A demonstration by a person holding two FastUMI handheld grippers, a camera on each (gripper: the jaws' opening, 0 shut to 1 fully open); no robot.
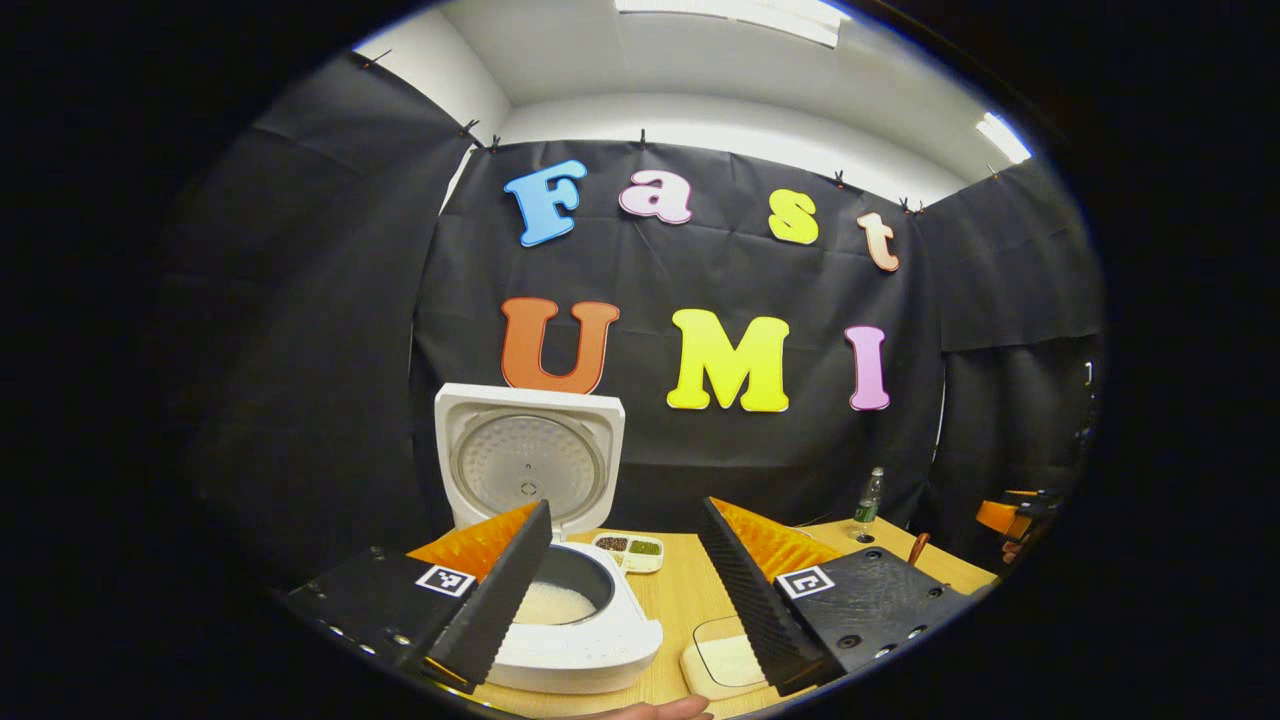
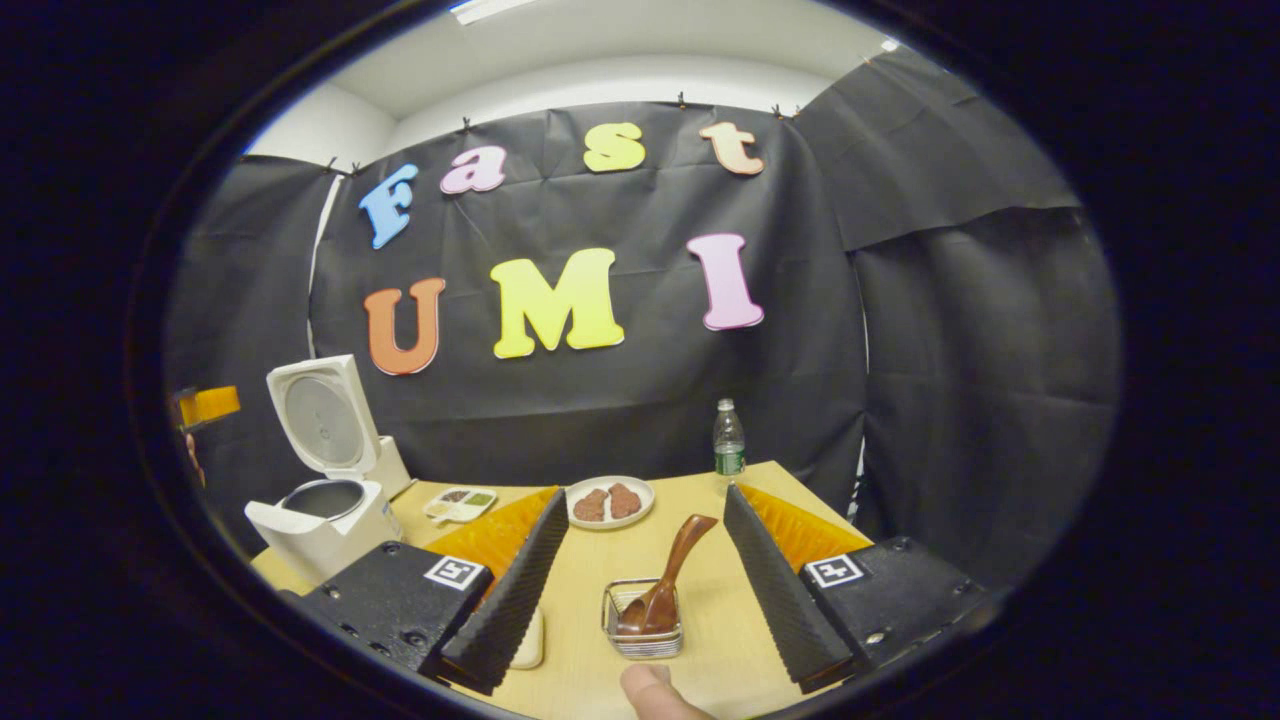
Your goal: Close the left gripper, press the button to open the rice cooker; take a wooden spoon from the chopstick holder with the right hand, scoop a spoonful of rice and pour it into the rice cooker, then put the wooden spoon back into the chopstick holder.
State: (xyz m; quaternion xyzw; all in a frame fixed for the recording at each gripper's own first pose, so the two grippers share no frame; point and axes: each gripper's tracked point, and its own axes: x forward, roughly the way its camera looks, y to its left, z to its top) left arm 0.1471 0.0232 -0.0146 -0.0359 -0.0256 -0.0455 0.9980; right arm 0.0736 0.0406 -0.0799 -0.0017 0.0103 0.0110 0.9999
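Your left gripper view looks straight into the rice cooker: its lid stands upright and open, and white rice lies in the inner pot. A small divided dish sits just behind the cooker, and a pale rectangular container lies near the table's front edge.

Your right gripper view places the cooker far to the left, near the table's left edge. The chopstick holder, a small wire basket, stands between your right gripper's fingers but touches neither. The wooden spoon rests in it, bowl down, handle tilted up to the right. A plate with brown food and a bottle stand farther back; the bottle is near the far edge. Bare tabletop lies between holder and plate.

Your left gripper is spread wide and grips nothing. Your right gripper is likewise spread wide and holds nothing.
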